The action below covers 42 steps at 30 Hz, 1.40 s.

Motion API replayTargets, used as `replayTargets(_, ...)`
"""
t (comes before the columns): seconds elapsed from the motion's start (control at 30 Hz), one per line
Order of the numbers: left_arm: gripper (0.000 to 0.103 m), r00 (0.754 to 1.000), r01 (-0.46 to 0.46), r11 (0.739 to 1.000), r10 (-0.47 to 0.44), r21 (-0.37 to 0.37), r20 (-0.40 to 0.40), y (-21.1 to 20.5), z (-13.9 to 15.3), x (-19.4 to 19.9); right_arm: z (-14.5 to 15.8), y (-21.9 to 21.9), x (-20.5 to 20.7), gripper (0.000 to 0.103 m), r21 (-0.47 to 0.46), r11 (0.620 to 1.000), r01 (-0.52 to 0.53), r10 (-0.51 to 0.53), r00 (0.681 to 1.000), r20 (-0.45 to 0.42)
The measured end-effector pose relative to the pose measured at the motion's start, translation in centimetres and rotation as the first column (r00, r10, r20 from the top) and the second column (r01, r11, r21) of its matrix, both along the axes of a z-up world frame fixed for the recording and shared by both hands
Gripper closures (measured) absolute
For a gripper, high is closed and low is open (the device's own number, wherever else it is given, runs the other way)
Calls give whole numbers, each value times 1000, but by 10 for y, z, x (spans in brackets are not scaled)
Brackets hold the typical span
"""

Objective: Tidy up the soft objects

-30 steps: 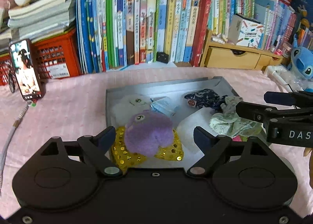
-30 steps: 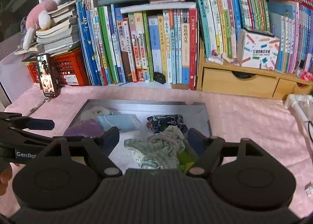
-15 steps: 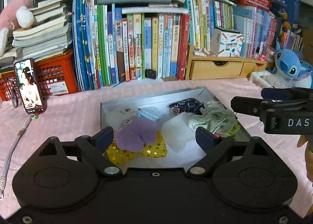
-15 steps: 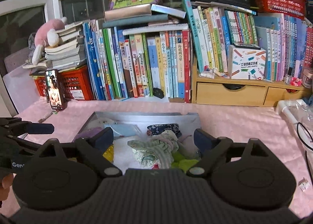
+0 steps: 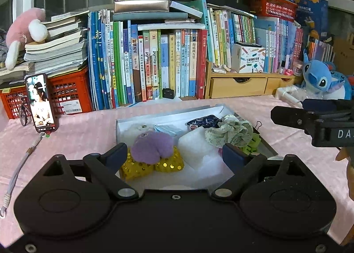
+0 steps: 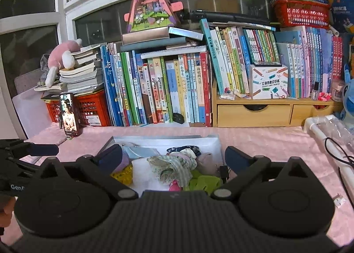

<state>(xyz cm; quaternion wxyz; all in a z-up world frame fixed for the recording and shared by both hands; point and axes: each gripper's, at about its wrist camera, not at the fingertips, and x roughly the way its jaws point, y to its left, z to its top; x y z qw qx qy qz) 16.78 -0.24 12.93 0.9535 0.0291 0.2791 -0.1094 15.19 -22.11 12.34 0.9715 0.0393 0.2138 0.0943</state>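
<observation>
A shallow grey tray [image 5: 124,122] on the pink tablecloth holds the soft things. On its left lie a purple plush [image 5: 152,146] over a gold sequin piece [image 5: 141,167], with a white plush [image 5: 141,129] behind. A white pad [image 5: 194,144] fills the middle. A floral cloth [image 5: 230,130] and a dark blue pouch [image 5: 205,120] lie on the right. My left gripper [image 5: 174,153] hovers open before the tray, holding nothing. My right gripper [image 6: 173,155] is opening, its jaws empty, above the floral cloth [image 6: 174,166] and a bright green cloth [image 6: 205,183].
Upright books [image 5: 154,65] line the back, with a red crate [image 5: 70,96] and a propped phone [image 5: 42,102] at left. Wooden drawers [image 5: 239,87] and a blue plush [image 5: 320,78] stand at right. A strap [image 5: 20,169] trails left; a white power strip [image 6: 318,133] lies right.
Both grippers have drawn back from the tray and tilted upward, so more of the shelf shows. Both pairs of jaws have widened, the right more. The tray's contents lie unmoved.
</observation>
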Motion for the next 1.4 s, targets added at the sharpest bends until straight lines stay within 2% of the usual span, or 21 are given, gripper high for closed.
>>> replayTargets(0.3, 11, 1000, 9, 1000, -9, -18, 13, 6, -7, -31, -3, 1, -32, 0, -14, 999, 35, -34, 995, 91)
replayTargets(0.6, 9, 994, -2, 998, 8, -57, 112, 20, -3, -75, -7, 5, -72, 0, -36, 996, 83, -74, 976, 207)
replayTargets(0.83, 7, 987, 6, 997, 7, -81, 159, 19, -15, -110, -22, 10, -102, 0, -48, 986, 161, -141, 950, 279)
replayTargets(1.03, 7, 990, -8, 997, 20, -82, 141, 16, -38, -128, -40, 16, -118, 0, -64, 982, 177, -154, 952, 266)
replayTargets(1.4, 7, 990, -120, 988, 126, -92, 58, 21, -84, -133, -82, 21, -132, 0, -44, 985, 168, -160, 975, 154)
